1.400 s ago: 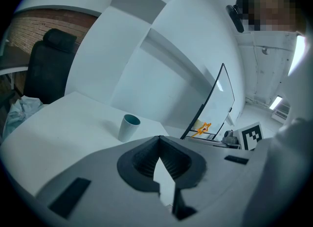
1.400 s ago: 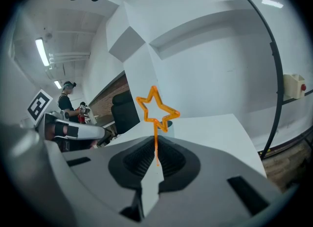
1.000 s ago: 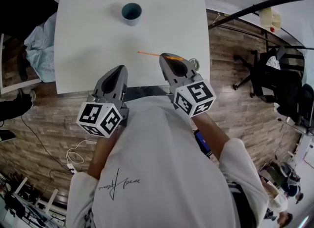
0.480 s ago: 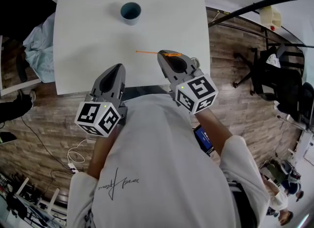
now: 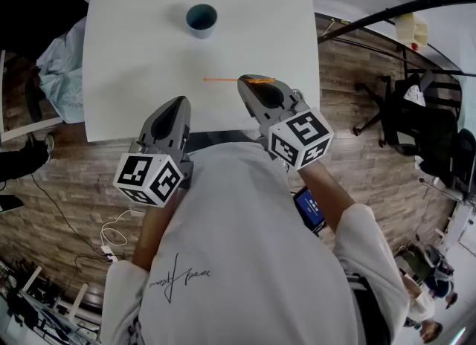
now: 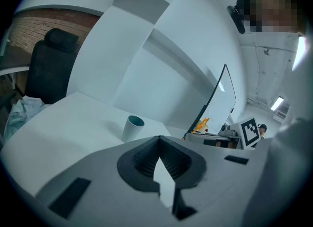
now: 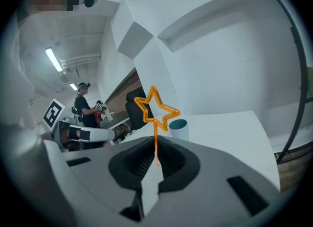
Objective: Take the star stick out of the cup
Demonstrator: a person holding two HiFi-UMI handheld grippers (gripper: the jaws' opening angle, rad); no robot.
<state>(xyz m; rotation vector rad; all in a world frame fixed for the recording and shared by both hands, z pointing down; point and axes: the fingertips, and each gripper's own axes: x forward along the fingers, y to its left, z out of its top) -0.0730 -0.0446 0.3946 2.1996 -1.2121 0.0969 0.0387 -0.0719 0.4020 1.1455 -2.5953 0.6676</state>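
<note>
The orange star stick (image 5: 222, 79) is out of the cup, held over the white table (image 5: 126, 83) near its front edge. My right gripper (image 5: 251, 83) is shut on its thin stem. In the right gripper view the star (image 7: 155, 109) stands above the right gripper (image 7: 155, 160), its stem between the jaws. The blue-lined cup (image 5: 201, 18) stands upright at the far side of the table, apart from both grippers; the cup (image 7: 178, 127) shows behind the star. My left gripper (image 5: 177, 107) hovers at the table's front edge, shut and empty, with the cup (image 6: 132, 127) ahead of the left gripper (image 6: 159, 153).
A pale cloth (image 5: 61, 68) lies beside the table's left edge. Black office chairs (image 5: 416, 113) stand on the wooden floor to the right. White cables (image 5: 115, 236) trail on the floor at lower left. A person (image 7: 85, 106) stands in the background.
The right gripper has shifted slightly left and away from me with the stick, which now lies nearly level. The left gripper has barely moved.
</note>
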